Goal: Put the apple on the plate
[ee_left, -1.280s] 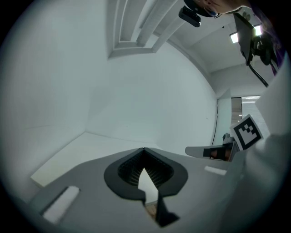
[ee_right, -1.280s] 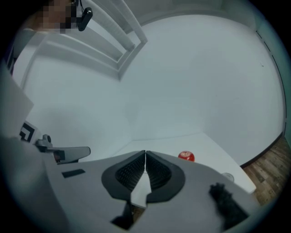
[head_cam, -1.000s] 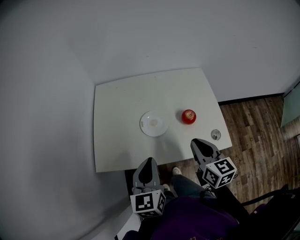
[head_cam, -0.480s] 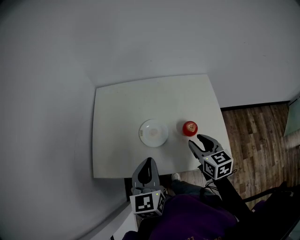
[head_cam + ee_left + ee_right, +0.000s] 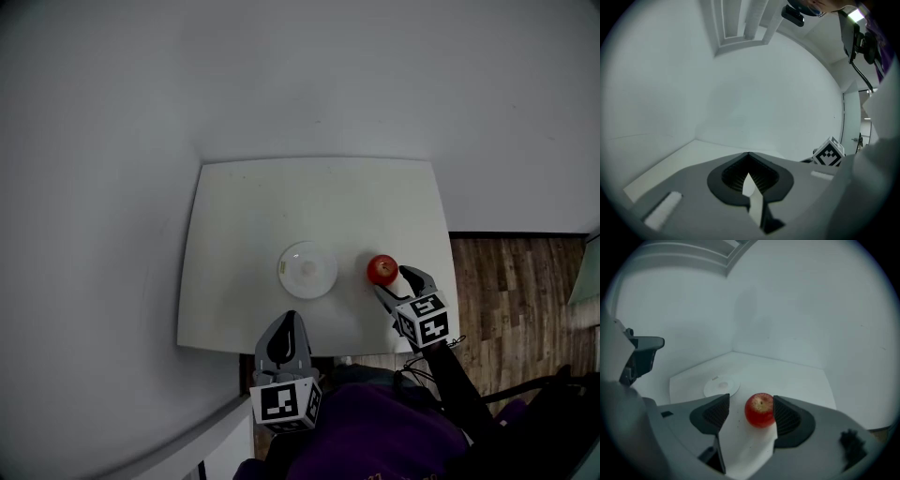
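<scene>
On the white, square table (image 5: 244,206) with its rounded corners and smooth matte top, a round white plate (image 5: 307,270) with a shallow centre well lay near the middle. The apple (image 5: 382,269), red, glossy and round with a small stem dimple on top, sat on the bare table just to the plate's right, apart from it and not yet on it. Behind the apple, the right gripper (image 5: 401,284) pointed down at the fruit. Its jaws had just been opening and stood spread, and the right gripper view showed the apple between the two dark, ribbed pads. The apple was close against the right pad, with a clear gap of table on its left, and neither pad squeezed it. At the table's near edge, the left gripper (image 5: 287,323) was held back from the plate. Its grey, smooth-shelled jaws were pressed together at the tips with nothing between them. Plain pale walls (image 5: 281,84) rose behind the table, and wood-grain flooring (image 5: 506,281) showed to the right.
</scene>
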